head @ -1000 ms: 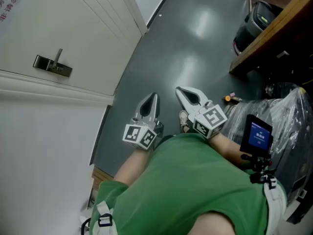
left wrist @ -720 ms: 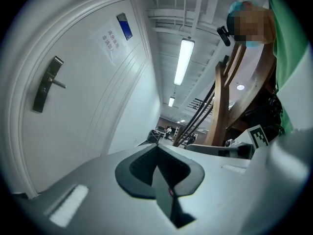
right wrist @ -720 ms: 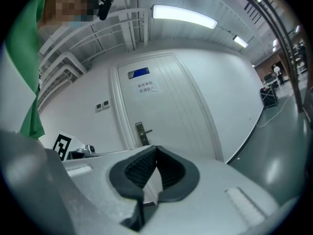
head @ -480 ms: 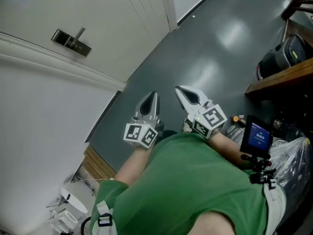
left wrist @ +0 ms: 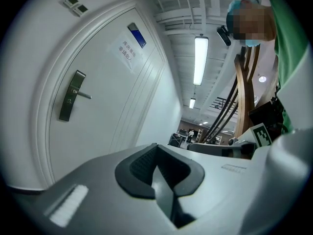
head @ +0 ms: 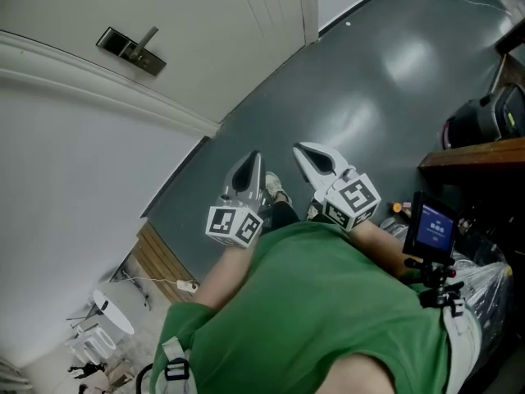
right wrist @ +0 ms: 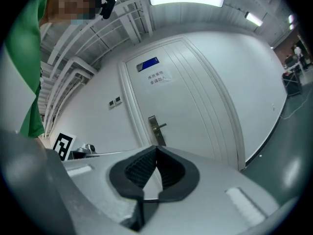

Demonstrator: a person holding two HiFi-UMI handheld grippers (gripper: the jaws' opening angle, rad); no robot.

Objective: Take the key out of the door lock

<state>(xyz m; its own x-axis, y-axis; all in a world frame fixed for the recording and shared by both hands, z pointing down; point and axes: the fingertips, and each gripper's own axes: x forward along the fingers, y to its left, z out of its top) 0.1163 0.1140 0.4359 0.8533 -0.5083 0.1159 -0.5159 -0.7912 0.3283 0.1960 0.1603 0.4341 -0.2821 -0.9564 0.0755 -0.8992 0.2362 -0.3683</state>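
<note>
The white door (head: 205, 23) fills the upper left of the head view, with its dark lock plate and lever handle (head: 131, 51) far from both grippers. The same lock plate (left wrist: 71, 96) shows in the left gripper view, and the right gripper view has the plate (right wrist: 156, 130) just above its jaws. No key can be made out at this distance. My left gripper (head: 254, 158) and right gripper (head: 302, 149) are held side by side over the dark floor, both shut with nothing in them. Their closed tips show as the left gripper (left wrist: 156, 146) and the right gripper (right wrist: 156, 148).
A wooden shelf (head: 476, 150) with a black bin (head: 492, 113) stands at the right, above a clear plastic bag (head: 484, 277). A small lit screen (head: 432, 226) sits by the green shirt. A paper sign (left wrist: 128, 49) hangs on the door. A shoe (head: 275, 189) shows between the grippers.
The head view has swung, so the door and lock plate slid rightward and the shelf moved off to the right edge. A shoe has appeared between the grippers. Both grippers stay shut.
</note>
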